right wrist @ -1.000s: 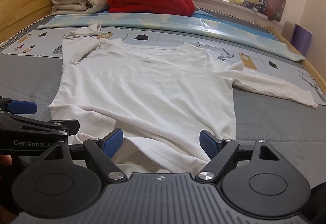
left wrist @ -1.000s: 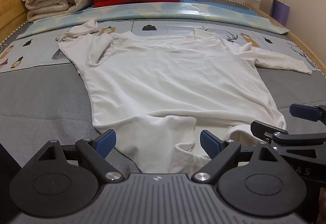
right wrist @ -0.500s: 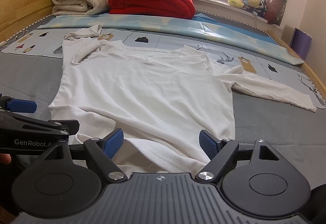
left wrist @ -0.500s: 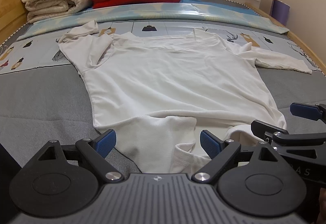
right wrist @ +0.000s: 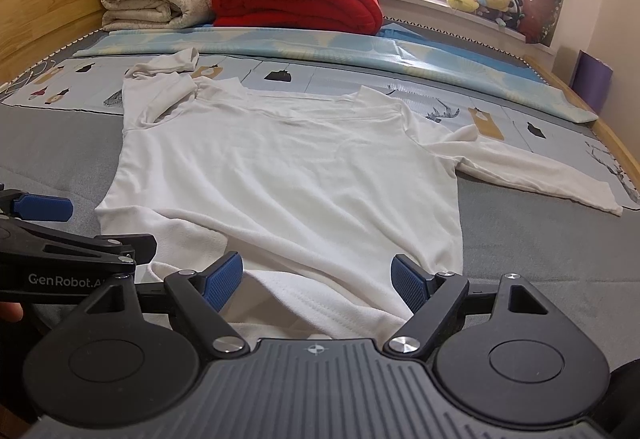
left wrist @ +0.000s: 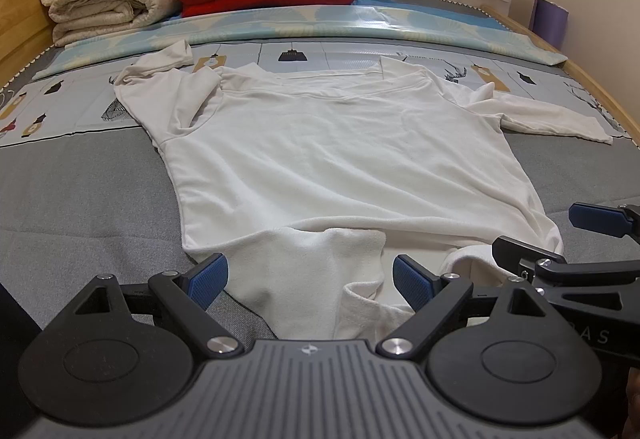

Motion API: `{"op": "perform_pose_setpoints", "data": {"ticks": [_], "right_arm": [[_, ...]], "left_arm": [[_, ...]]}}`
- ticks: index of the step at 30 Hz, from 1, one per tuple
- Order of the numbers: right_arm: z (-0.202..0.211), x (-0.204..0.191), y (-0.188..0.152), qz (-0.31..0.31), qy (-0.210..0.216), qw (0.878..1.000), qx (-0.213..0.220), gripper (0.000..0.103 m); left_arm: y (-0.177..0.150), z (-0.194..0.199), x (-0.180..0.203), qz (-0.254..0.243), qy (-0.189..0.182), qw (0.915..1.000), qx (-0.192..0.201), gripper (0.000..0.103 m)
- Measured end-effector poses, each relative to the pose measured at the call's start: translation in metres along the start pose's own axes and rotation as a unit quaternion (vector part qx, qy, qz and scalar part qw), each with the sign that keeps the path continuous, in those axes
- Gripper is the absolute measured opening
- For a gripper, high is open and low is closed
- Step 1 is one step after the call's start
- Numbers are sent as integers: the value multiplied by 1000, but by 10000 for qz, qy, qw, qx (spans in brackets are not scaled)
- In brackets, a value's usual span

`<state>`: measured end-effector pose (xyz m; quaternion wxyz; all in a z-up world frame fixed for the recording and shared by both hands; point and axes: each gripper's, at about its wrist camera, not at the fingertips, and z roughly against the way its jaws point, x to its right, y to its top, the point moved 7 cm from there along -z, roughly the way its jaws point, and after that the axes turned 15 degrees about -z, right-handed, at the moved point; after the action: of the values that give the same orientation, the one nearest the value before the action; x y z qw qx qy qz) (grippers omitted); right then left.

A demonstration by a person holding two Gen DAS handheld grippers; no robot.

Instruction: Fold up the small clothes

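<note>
While the white long-sleeved shirt (left wrist: 344, 163) lies spread face-down or face-up (which cannot be told) across the bed (left wrist: 80, 207), the work stands at the very start of the fold: nothing has been lifted. Both tools sit at the near hem. The left gripper (left wrist: 310, 277) has its jaws spread wide, with a rumpled flap of the hem lying between them but no pad pressing on cloth. The right gripper (right wrist: 318, 279) likewise has its jaws spread, straddling the stitched hem near the shirt's right-hand corner, with nothing pinched. One sleeve (right wrist: 532, 171) lies stretched out to the right; the other sleeve (left wrist: 160, 79) is bunched and doubled over at the far left shoulder. In my judgement the step in hand is positioning for a first grasp along the hem. The next move calls for each tool to lower onto the cloth and close on a single hem corner, taking both layers together. The near hem is turned under and wrinkled, so a clean fold would likely need it tugged flat first, and the bunched left sleeve straightened.
</note>
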<state>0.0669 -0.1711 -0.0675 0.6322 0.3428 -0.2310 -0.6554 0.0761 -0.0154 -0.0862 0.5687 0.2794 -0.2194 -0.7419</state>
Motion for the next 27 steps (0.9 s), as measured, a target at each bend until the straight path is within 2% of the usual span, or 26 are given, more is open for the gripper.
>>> {"op": "perform_pose_setpoints", "data": {"ticks": [15,19,22,23,24,25,26,27], "right_arm": [[0,0,0,10,-8,10000,-5,83],[1,0,2,23,-46,9999,95,81],[11,1,12,-67,9,9991,419,74],[15,2,16,-122,47,9985,530,68],[19,5,21,-224,76,9978,624,64],[22,9,27,-369,116,9969,690,57],[24,14,33,-536,188,9958,712,53],[25,18,38,-656,258,9950,703,52]], "left_arm": [[1,1,0,-10,10,10000,15,93],[6,6,-1,-44,65,9999,127,92],[19,17,-6,-105,179,9993,326,76],[25,21,-10,-48,147,9992,375,65],[32,26,-13,-9,34,9990,455,47],[40,31,-16,-44,-165,9983,555,35],[48,34,-18,-103,-287,9976,622,18],[61,39,-23,-166,-351,9967,720,16]]}}
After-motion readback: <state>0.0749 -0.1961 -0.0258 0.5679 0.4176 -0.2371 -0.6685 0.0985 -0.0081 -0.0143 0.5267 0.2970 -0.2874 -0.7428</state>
